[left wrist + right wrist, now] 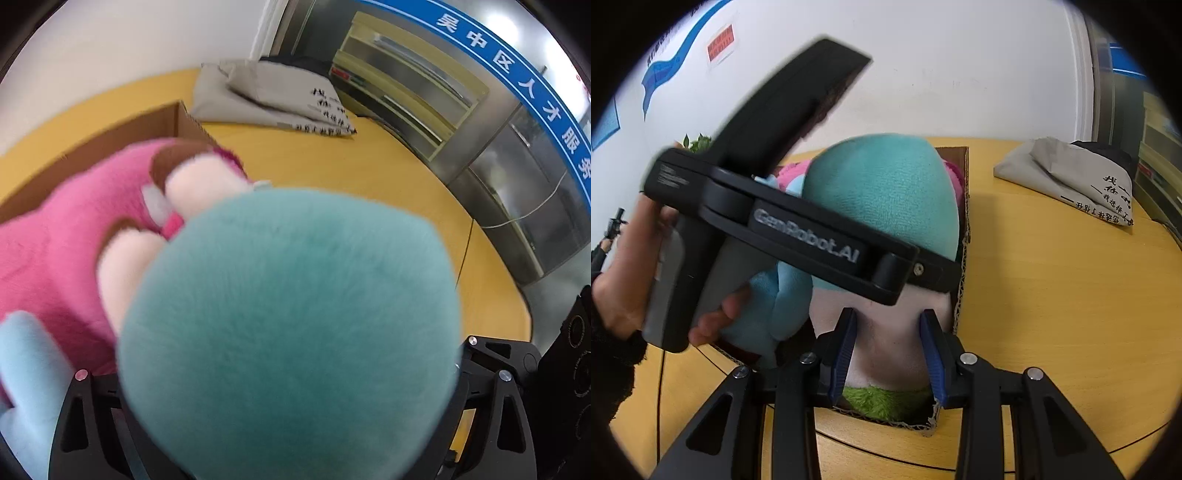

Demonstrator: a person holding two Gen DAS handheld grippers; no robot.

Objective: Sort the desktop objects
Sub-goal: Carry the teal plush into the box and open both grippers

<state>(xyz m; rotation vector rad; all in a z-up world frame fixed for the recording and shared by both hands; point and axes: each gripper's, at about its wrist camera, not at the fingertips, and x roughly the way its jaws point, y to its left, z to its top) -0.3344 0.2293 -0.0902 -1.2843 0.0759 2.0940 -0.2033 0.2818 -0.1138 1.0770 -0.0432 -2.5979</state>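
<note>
A teal and white plush toy (291, 314) fills the left wrist view, bulging between the arms of my left gripper and hiding its fingertips. From the right wrist view the left gripper (934, 273) lies across the teal plush toy (886, 192), held by a person's hand (624, 280), over the open cardboard box (962, 280). My right gripper (889, 317) has its blue pads (846, 343) pressed on both sides of the toy's white lower part. A pink plush (55, 240) and a green plush (882, 398) lie in the box.
The box stands on a yellow round table (1052, 314). A grey cloth bag (1067, 173) with black print lies at the table's far side. Glass doors and shelves (406, 85) stand beyond the table edge. A black cable (659, 387) runs along the left.
</note>
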